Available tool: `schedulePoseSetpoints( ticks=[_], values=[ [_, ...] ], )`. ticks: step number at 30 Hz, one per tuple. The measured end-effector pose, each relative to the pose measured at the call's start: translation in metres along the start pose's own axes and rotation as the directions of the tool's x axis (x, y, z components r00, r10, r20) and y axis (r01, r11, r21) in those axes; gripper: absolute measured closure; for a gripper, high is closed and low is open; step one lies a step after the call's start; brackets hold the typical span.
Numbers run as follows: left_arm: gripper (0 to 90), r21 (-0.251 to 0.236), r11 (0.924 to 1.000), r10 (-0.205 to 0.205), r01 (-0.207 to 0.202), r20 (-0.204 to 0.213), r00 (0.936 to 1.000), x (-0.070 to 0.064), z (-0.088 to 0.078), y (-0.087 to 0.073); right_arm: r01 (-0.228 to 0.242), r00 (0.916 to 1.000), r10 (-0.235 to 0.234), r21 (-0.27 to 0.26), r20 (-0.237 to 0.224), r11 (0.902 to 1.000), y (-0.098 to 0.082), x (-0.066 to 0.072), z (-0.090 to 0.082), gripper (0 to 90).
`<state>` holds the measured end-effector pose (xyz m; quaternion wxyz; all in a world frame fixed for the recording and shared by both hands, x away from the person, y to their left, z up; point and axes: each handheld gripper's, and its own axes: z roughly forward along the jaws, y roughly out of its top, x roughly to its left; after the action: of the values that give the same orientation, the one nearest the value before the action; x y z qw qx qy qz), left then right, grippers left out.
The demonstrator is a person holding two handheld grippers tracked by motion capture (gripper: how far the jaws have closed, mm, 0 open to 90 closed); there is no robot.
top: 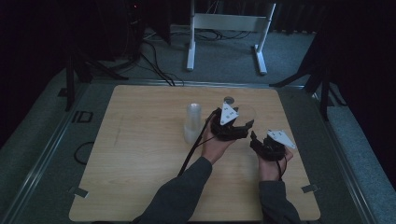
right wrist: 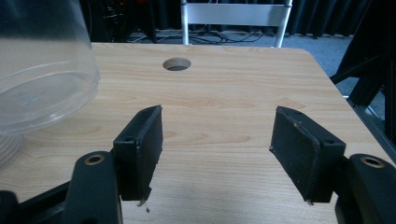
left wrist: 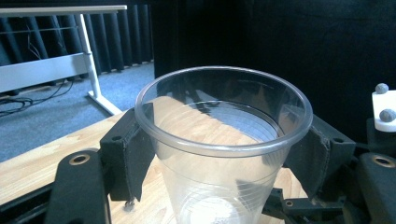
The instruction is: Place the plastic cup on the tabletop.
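Dim room: grey carpet (top: 224, 51), white frame (top: 227, 28), black curtains (left wrist: 280, 42).

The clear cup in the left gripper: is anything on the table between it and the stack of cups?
Nothing visible is. The left gripper clamps the clear cup, and the stack of cups stands close beside it in the high view, with bare wood between. The right gripper waits open on the other side.

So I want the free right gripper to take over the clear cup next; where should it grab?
Probably the clear cup wall just under the rolled rim, from the side the left gripper leaves free; the taper and lip resist slipping. The right gripper has open jaws.
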<state>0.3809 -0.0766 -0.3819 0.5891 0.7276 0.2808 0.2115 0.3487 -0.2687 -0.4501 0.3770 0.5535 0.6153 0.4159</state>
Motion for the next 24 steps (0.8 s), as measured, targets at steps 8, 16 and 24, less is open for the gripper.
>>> schedulePoseSetpoints(
  ticks=[8,16,24],
  values=[
    [28.9,-0.007,0.9999,0.011,-0.011,-0.010,0.9999,-0.001,-0.003,-0.009,0.003,1.0000,-0.003,0.001,-0.001,1.0000,0.000,0.000,0.000,33.8],
    [28.9,-0.016,0.9999,0.003,-0.003,-0.014,0.9999,0.000,-0.006,-0.015,0.002,1.0000,-0.002,0.000,0.000,1.0000,0.000,0.000,0.000,33.6],
    [28.9,-0.019,0.9998,-0.004,0.004,-0.022,0.9997,0.004,-0.010,-0.024,-0.001,1.0000,0.001,0.001,0.002,1.0000,-0.001,-0.001,-0.001,33.5]
  ],
)
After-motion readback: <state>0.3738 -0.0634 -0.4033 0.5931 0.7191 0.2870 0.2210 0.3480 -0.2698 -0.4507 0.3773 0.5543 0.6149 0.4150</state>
